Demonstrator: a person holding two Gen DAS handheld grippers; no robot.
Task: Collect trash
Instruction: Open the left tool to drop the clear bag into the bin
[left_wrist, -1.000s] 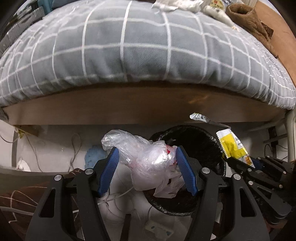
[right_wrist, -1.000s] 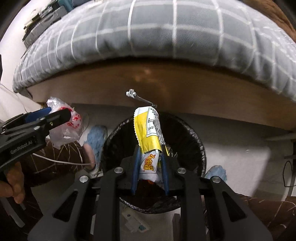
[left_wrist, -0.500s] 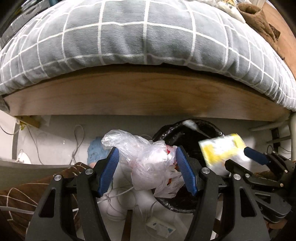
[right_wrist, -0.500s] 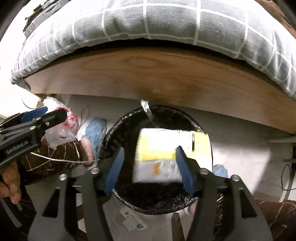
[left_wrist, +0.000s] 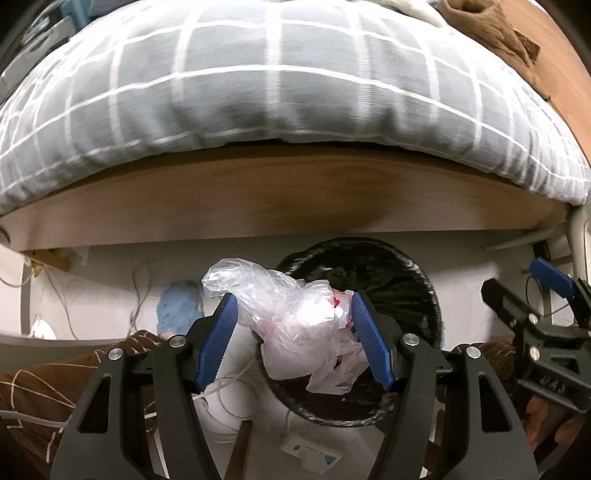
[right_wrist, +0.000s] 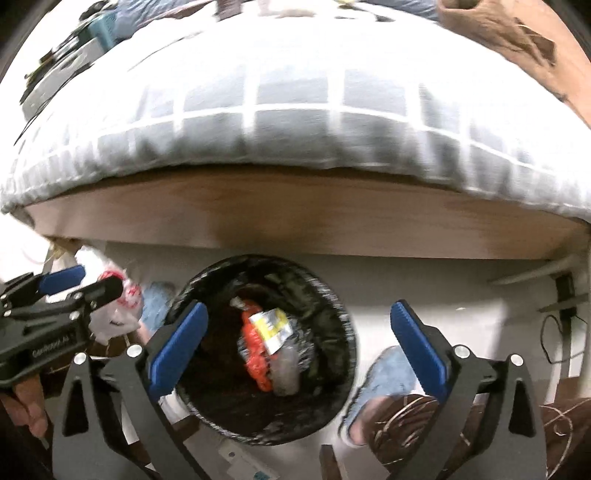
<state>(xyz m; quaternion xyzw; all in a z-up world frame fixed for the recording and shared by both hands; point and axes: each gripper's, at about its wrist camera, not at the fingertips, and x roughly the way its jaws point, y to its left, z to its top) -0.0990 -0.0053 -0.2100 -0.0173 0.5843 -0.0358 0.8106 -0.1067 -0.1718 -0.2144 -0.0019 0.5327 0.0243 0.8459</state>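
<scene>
Left tool (left_wrist: 291, 334): clamped on a crumpled clear plastic bag (left_wrist: 295, 325), blue pads pressing both sides. The bag hangs just over the left rim of the black-lined trash bin (left_wrist: 424, 295), partly past the edge. It is a wad with no clear long axis, loose tail drooping down toward the bin mouth. To do this step well, carry it further toward the bin centre before letting go; light film could drift or catch on the rim.

The bin sits on the floor below the bed frame (left_wrist: 280, 195) and grey checked duvet (left_wrist: 280, 92).

Right tool (right_wrist: 314, 343): above the bin (right_wrist: 340, 314), jaws opening wide, nothing between them. A yellow wrapper (right_wrist: 271, 326) lies inside the bin on other trash, long axis slanted, upper end toward the top left.
</scene>
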